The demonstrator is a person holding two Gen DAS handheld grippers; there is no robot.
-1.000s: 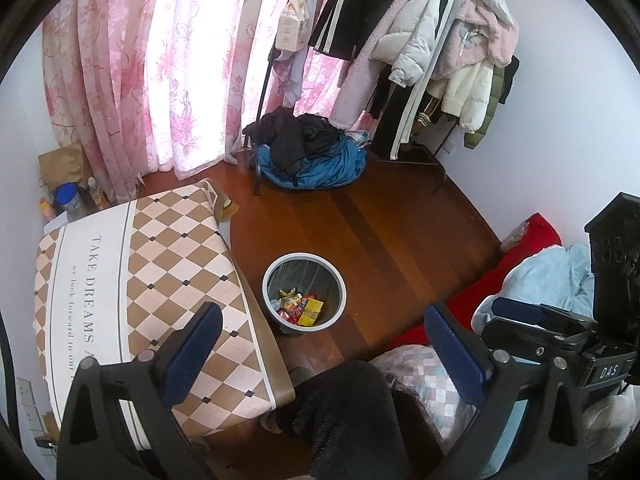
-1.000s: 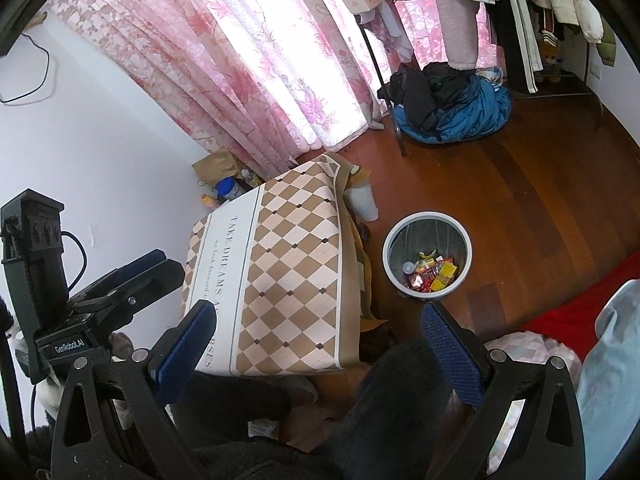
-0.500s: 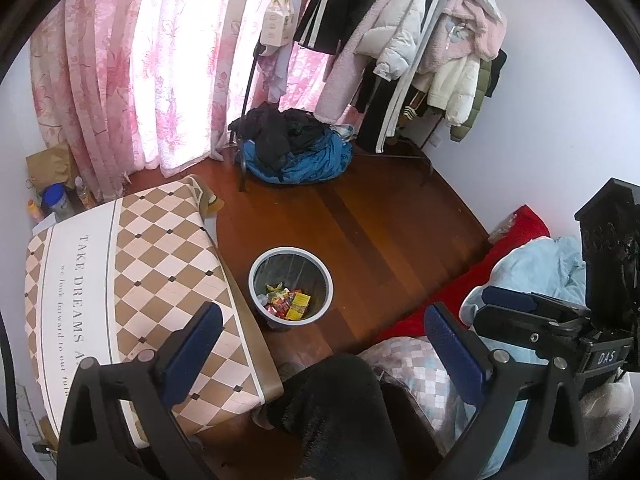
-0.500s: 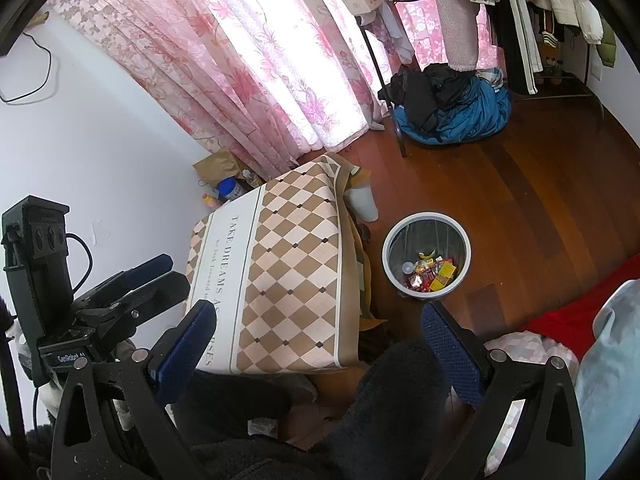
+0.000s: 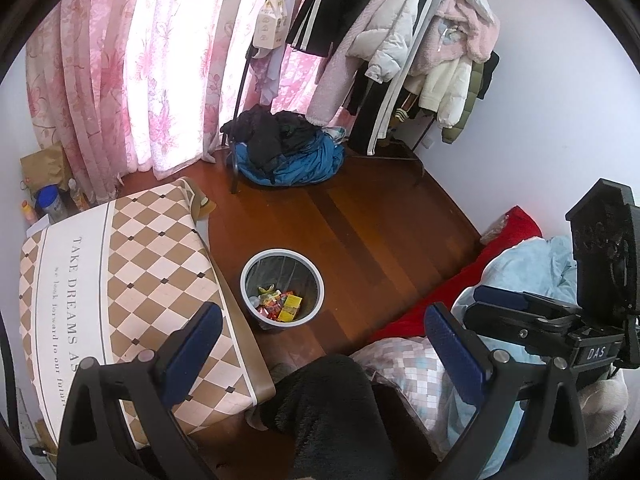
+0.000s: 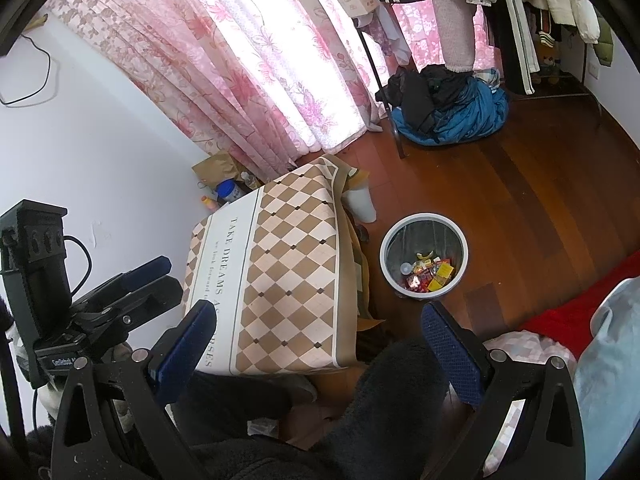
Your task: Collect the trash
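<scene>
A round grey bin [image 5: 316,278] [image 6: 424,218] stands on the wooden floor beside the low table; colourful wrappers [image 5: 280,304] [image 6: 430,274] lie at its bottom. My left gripper [image 5: 324,348] is open and empty, held high above the bin and the person's dark-clad knee. It shows at the left in the right wrist view [image 6: 154,276]. My right gripper [image 6: 318,344] is open too, nothing between its blue pads. In the left wrist view the right gripper [image 5: 504,304] appears at the right edge.
A low table with a checked cloth [image 5: 120,272] [image 6: 280,280] sits left of the bin. A heap of dark and blue clothes [image 5: 288,152] lies under a coat rack [image 5: 400,40]. Pink curtains [image 5: 160,60] cover the window. A bed with red and light-blue bedding [image 5: 516,264] is at right.
The left wrist view has shifted a little, so the bin sits slightly further left in it. The right wrist view is almost the same. Both grippers stay open and empty.
</scene>
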